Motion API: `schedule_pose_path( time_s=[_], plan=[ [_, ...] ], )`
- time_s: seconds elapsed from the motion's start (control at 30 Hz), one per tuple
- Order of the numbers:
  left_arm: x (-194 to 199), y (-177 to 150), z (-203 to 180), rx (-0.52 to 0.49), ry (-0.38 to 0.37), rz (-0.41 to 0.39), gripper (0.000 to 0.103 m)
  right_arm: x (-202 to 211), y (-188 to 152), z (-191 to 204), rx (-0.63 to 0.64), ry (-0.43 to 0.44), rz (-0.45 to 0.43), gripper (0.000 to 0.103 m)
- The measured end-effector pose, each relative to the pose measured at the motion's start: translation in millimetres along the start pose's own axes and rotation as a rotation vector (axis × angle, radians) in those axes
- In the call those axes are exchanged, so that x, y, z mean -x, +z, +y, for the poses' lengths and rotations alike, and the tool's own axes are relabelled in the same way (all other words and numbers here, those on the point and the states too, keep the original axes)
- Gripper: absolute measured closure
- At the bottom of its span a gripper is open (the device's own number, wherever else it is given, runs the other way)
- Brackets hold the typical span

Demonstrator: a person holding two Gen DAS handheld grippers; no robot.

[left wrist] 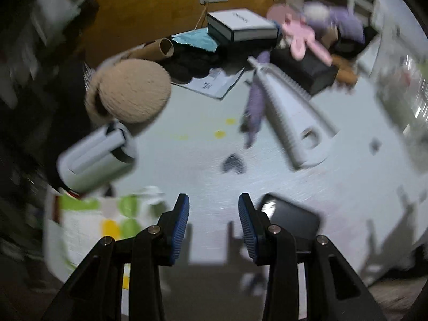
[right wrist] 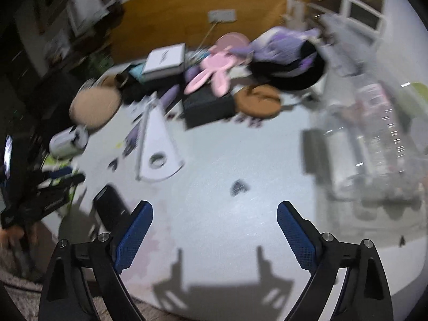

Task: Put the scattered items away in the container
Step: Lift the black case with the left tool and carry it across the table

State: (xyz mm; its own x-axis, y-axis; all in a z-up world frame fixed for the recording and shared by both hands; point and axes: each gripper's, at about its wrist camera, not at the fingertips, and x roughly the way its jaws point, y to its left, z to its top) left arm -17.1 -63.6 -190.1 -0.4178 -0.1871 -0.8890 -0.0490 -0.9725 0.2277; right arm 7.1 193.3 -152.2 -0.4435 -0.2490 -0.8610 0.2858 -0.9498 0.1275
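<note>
- Left wrist view shows your left hand-held gripper [left wrist: 213, 223] with its jaws drawn near together and nothing between the blue pads; only bare tabletop [left wrist: 187, 160] shows in the gap.
- Right wrist view shows your right hand-held gripper [right wrist: 214, 234] spread wide and empty, hanging over open surface.
- Take the white wedge-shaped piece [right wrist: 157, 144] as your landmark. The clear container [right wrist: 374, 139] stands well to its right, at the table's right edge. A small dark scrap [right wrist: 240, 186] lies between the two, nearer your right jaws.
- A black phone-like slab [right wrist: 111, 200] lies near the wedge on its near left, close by the left finger of your right hand-held gripper. A white cylinder [right wrist: 68, 141] and a tan round cushion [right wrist: 93, 104] sit to the wedge's left; the pink plush rabbit [right wrist: 216, 69] and purple plush [right wrist: 283, 45] are heaped beyond it.
- Risk, as I judge it: both views are smeared, so a grasp started while the picture is this blurred could land off target.
- The scrap looks thin and flat; wide jaws may skid over it rather than pinch it.
- The black slab is smooth, so it may slip from the pads or get nudged toward the table edge.
- The container's walls are transparent; you could clip its rim when carrying things over.
</note>
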Motion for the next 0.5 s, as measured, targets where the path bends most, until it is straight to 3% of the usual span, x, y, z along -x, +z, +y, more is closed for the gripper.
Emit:
schedule_pose_path(
  time_s=[0.13,0.23,0.27,0.37,0.5],
  plan=[
    [-14.6,-17.3,5.0,-0.033,-0.06,0.091,0.065,-12.6,-12.2,25.2,0.123,-0.017,0.046,0.009],
    [-19.0,-18.3,-6.9,-0.074,-0.06,0.062,0.065,-15.1,-17.2,27.4,0.15,-0.033,0.067,0.009],
    [-20.5,-16.5,-8.8,-0.065,-0.094,0.062,0.065,-15.9,-18.9,28.1,0.159,-0.039,0.074,0.009],
    [-23.5,-12.6,-18.7,-0.054,-0.179,0.059,0.065,-17.9,-21.9,18.3,0.117,-0.059,0.092,0.009],
    [-19.6,-12.1,-47.4,-0.126,-0.244,0.037,0.065,-19.1,-28.3,-3.7,0.024,-0.095,0.114,0.009]
  ],
)
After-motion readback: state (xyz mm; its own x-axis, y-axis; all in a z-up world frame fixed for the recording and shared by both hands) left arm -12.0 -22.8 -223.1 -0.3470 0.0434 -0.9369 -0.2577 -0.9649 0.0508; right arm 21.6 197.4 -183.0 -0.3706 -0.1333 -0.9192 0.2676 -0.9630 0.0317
